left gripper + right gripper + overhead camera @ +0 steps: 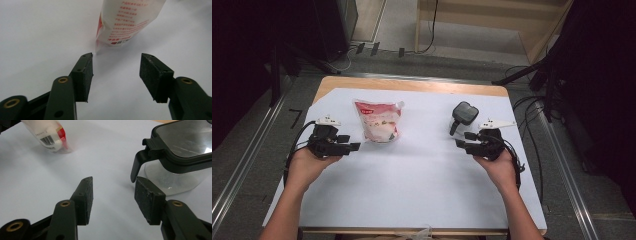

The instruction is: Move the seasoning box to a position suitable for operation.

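A red and white pouch (378,121) stands on the white table cover (412,175) at the left of centre. My left gripper (349,142) rests just left of the pouch, pointing right, open and empty. In the left gripper view the pouch (127,22) stands a little beyond the open left gripper (117,56). A clear container with a black lid and handle (464,114) sits at the right. My right gripper (463,139) lies just below it, pointing left, open with nothing between its pads. In the right gripper view the container (180,152) is close on the right of the right gripper (113,180), and the pouch (50,135) is far off.
The table's wooden far edge (412,85) shows beyond the cover. Metal rails (247,160) run along the floor on both sides, and cables (532,145) trail by the right edge. White cover lies between the pouch and the container.
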{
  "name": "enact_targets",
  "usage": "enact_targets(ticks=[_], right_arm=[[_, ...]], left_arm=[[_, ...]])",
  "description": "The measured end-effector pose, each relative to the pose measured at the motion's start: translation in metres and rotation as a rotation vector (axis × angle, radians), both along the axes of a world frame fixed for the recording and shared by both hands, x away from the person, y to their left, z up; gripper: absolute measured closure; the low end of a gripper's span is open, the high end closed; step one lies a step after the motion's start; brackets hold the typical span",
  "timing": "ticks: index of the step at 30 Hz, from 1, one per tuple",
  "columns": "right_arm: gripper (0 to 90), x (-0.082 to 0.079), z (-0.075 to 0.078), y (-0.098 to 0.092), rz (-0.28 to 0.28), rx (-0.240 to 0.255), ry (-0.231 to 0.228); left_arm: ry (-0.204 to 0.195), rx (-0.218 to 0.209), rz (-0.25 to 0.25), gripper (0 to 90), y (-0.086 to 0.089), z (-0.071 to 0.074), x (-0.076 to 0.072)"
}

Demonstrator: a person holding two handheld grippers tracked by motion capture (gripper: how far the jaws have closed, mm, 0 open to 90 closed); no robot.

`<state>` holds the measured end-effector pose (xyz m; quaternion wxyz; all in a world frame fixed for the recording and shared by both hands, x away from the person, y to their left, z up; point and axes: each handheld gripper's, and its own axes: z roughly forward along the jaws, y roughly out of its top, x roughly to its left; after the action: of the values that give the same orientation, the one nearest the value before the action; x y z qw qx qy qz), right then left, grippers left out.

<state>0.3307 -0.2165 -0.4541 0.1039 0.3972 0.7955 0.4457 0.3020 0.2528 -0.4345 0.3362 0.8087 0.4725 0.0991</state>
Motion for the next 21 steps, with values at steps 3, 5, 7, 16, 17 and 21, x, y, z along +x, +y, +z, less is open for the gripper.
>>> enact_targets(ticks=[3,5,7,16,17,21], right_arm=[[49.7,0.0001,-0.0001,-0.0004,-0.005,0.007,0.006],[49.7,0.0006,-0.0002,-0.001,-0.003,0.009,0.002],[49.1,0.0006,-0.0007,-0.0014,-0.005,0.001,-0.001],[46.1,0.0026,-0.0023,-0.004,-0.007,0.0,-0.005],[46.1,0.0026,-0.0023,-0.004,-0.007,0.0,-0.005],[46.8,0.0033,-0.0033,-0.0064,-0.022,0.014,0.014]], left_arm=[[0.002,-0.041,0.001,44.3,0.0,-0.0001,0.0001],[0.008,-0.045,0.0,45.3,-0.0001,0.0001,0.0001],[0.023,-0.064,-0.011,47.4,0.0006,0.0,0.0007],[0.008,-0.014,-0.052,44.5,-0.001,-0.0001,0.001],[0.004,-0.013,-0.051,44.5,-0.0019,-0.0006,0.0006],[-0.011,0.031,-0.067,42.4,-0.0035,-0.0009,0.0005]])
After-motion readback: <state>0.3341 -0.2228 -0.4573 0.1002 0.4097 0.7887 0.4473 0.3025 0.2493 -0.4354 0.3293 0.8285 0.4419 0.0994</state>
